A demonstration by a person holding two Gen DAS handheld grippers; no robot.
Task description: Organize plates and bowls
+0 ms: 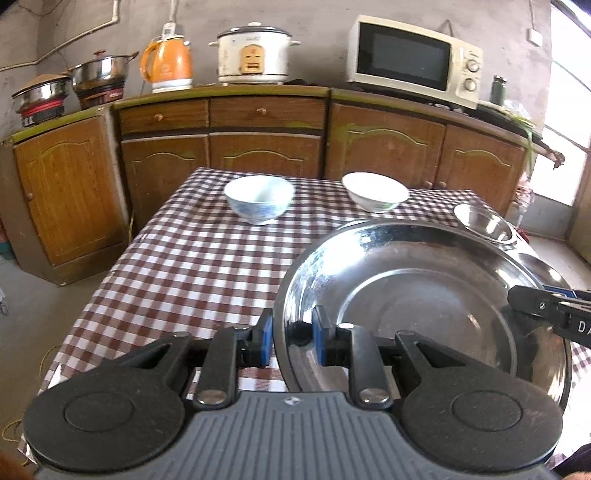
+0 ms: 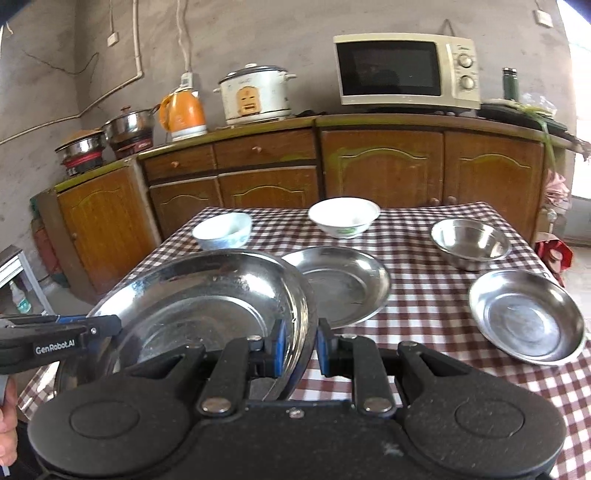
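Both grippers clamped on the same big steel plate [image 2: 207,306] — left gripper [image 1: 291,341] pinching its left rim between the blue pads, right gripper [image 2: 299,347] pinching the right rim the same way. Plate held just above the near end of the table [image 1: 177,266], tilted a bit.

Checked brown-and-white cloth over the whole tabletop, a little rumpled at the left edge. Just past the held plate, a second steel plate [image 2: 343,284] flat on the cloth, its near-left edge hidden behind the big one. Third steel plate [image 2: 528,317] off to the right, near that edge of the table. Steel bowl [image 2: 471,240] a bit further back on the right. At the far end, two white bowls well apart — the blue-patterned bowl [image 1: 258,199] on the left, the wider white bowl [image 2: 343,218] with a green mark toward the middle.

Behind the table, a long run of wooden cabinets [image 1: 266,147] with drawers and arched doors. On top, left to right: two steel pots [image 1: 99,70] on burners, orange kettle [image 1: 168,62], rice cooker [image 1: 255,51], cream microwave [image 1: 413,61], dark green flask [image 1: 498,89]. Bare grey wall [image 2: 258,33] with pipes and cables, bright window light at far right.
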